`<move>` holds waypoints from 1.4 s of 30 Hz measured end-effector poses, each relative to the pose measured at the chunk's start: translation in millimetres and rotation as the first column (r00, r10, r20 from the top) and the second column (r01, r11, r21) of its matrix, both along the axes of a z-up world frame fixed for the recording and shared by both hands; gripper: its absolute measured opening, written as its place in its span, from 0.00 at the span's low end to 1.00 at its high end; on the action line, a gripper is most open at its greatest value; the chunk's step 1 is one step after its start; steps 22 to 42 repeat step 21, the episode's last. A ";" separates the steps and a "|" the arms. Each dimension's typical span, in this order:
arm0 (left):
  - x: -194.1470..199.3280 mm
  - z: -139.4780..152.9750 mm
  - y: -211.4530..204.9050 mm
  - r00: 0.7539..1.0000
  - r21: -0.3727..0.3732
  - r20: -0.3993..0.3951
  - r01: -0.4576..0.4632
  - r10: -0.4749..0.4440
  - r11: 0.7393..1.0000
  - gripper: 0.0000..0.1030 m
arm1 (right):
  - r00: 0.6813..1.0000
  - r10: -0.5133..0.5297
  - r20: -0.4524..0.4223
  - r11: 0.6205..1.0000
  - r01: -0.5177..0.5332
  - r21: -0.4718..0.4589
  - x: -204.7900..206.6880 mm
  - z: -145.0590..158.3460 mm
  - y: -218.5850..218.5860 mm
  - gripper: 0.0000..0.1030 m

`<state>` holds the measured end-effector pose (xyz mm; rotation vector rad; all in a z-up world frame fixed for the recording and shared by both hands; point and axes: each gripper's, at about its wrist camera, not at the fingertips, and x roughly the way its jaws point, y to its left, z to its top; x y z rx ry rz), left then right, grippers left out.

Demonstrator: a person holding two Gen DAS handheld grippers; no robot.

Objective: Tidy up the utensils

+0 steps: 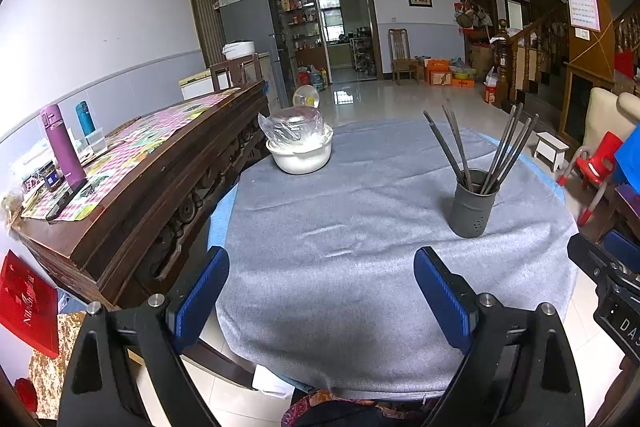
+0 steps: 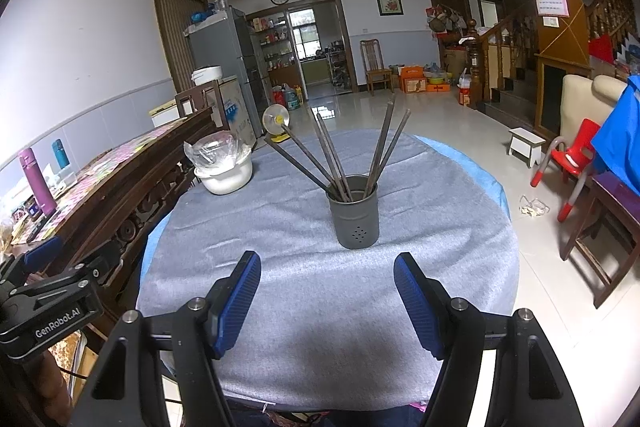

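A dark grey utensil holder (image 1: 472, 205) (image 2: 354, 213) stands upright on the round table covered by a grey cloth (image 1: 340, 227) (image 2: 304, 267). Several dark chopsticks (image 1: 504, 151) (image 2: 336, 155) lean out of it in a fan. My left gripper (image 1: 322, 259) hovers open over the near part of the cloth, with the holder ahead to its right. My right gripper (image 2: 327, 265) is open too, nothing between its blue pads, the holder straight ahead of it. Each gripper shows at the edge of the other's view.
A white bowl (image 1: 300, 155) (image 2: 226, 175) covered with clear plastic sits at the table's far left. A dark wooden sideboard (image 1: 152, 167) with bottles stands close on the left. A red child's chair (image 2: 572, 159) and a wooden stool (image 2: 600, 227) are on the right.
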<state>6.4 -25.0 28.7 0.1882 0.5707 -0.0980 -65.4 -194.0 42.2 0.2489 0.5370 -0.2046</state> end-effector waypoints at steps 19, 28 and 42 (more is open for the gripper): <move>21.8 -15.4 -1.4 0.999 -0.002 -0.033 0.000 0.000 1.000 0.91 | 0.999 -0.031 -0.029 0.999 0.030 -0.031 32.3 -7.5 -14.2 0.71; 30.6 -23.8 -3.1 0.998 -0.011 -0.063 -0.002 0.001 1.000 0.91 | 0.998 -0.040 -0.051 0.999 0.039 -0.025 41.5 -17.4 -22.2 0.71; 30.6 -23.8 -3.1 0.998 -0.011 -0.063 -0.002 0.001 1.000 0.91 | 0.998 -0.040 -0.051 0.999 0.039 -0.025 41.5 -17.4 -22.2 0.71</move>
